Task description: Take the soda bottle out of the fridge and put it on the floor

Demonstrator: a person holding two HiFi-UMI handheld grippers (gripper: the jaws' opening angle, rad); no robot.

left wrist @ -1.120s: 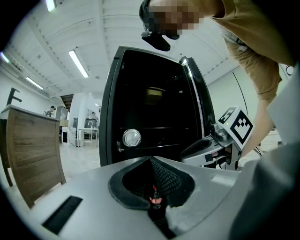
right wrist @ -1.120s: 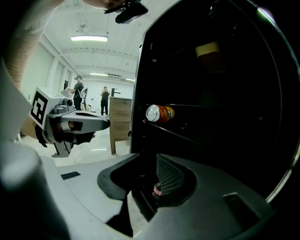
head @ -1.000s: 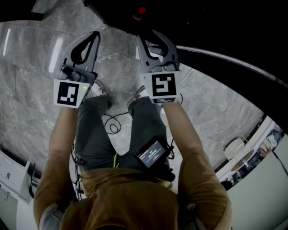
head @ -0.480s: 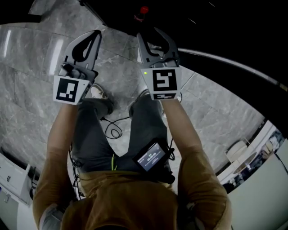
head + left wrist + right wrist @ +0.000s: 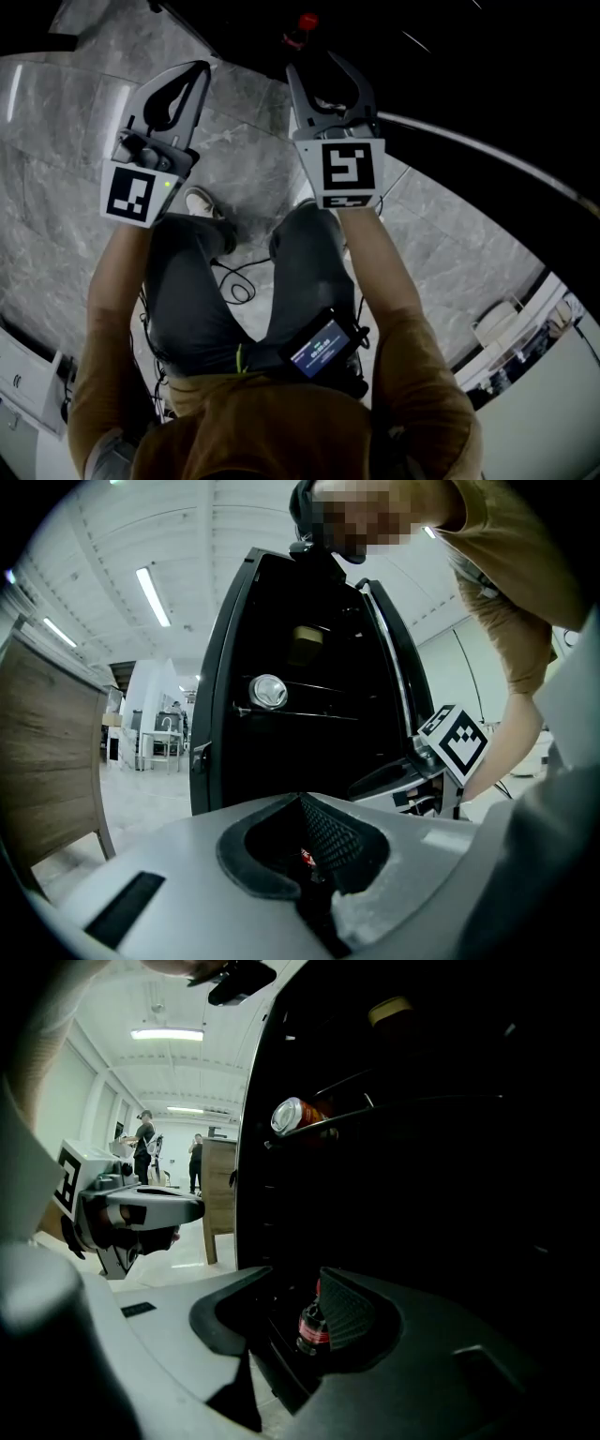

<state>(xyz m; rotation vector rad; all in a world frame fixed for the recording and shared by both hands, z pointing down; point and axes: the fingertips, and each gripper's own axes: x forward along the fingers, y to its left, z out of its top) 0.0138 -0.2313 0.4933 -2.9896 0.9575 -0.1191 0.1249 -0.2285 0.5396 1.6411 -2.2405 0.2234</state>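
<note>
The soda bottle (image 5: pixel 306 21) shows its red cap at the dark edge of the open black fridge (image 5: pixel 469 56). In the right gripper view the bottle's neck and red label (image 5: pixel 312 1327) stand upright in the fridge's low part, seen through the gap between my jaws. My right gripper (image 5: pixel 324 64) points at the bottle from just in front of it. Its jaws are opening and its pads (image 5: pixel 345 1316) do not press on the bottle. To its left, my left gripper (image 5: pixel 193 77) hangs over the floor with its jaws together and nothing in them.
A soda can (image 5: pixel 296 1115) lies on a wire shelf higher in the fridge, also seen as the can (image 5: pixel 267 691) in the left gripper view. Grey marble floor (image 5: pixel 75 187) lies below, with a person's legs and a cable (image 5: pixel 236 272). A wooden panel (image 5: pixel 47 752) stands at the left.
Both grippers have risen slightly towards the fridge. The right gripper's jaws have spread wider. The person's feet have shifted on the floor.
</note>
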